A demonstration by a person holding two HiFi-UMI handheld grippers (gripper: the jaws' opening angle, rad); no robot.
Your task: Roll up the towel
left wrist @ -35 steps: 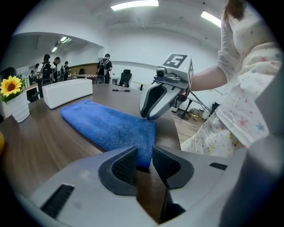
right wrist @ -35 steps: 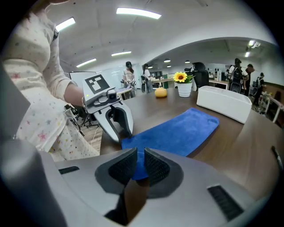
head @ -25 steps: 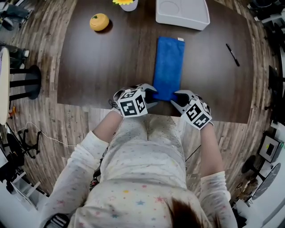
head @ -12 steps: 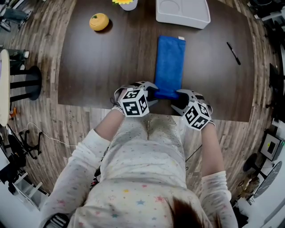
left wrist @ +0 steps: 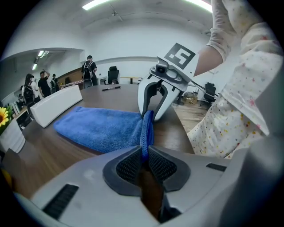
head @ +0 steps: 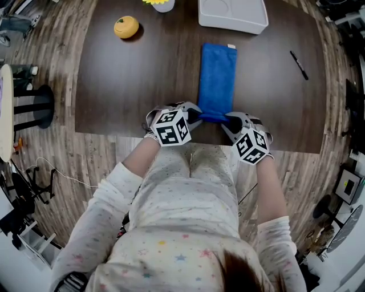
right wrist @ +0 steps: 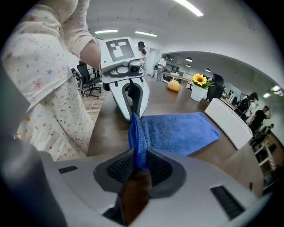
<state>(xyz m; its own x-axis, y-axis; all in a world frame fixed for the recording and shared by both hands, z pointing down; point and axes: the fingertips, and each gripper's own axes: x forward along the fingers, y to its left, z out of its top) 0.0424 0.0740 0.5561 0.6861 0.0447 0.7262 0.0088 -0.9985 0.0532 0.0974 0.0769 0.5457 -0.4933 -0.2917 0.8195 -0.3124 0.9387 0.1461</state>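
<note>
The fingers of the left gripper have just been closing and now stand narrow, pinching the near edge of the blue towel between their ribbed pads. The right gripper has its fingers drawn in just as tight on the same edge at the opposite corner. Between the two sets of fingers this edge is gathered up into a raised ridge that runs straight from one gripper to the other, so each gripper view shows the other gripper facing it across the fold. Beyond the fingers, on the side away from the person, the rest of the towel lies flat on the dark wooden desk as a long narrow strip. In the head view the two grippers sit near the desk's near edge, both angled down, with the person's hands and patterned sleeves behind them. Past the towel's far end stands a white tray. Well out to the side of the right fingers lies a black pen. Far off beyond the left fingers sit an orange pumpkin-shaped object and a white pot with a yellow flower.
</note>
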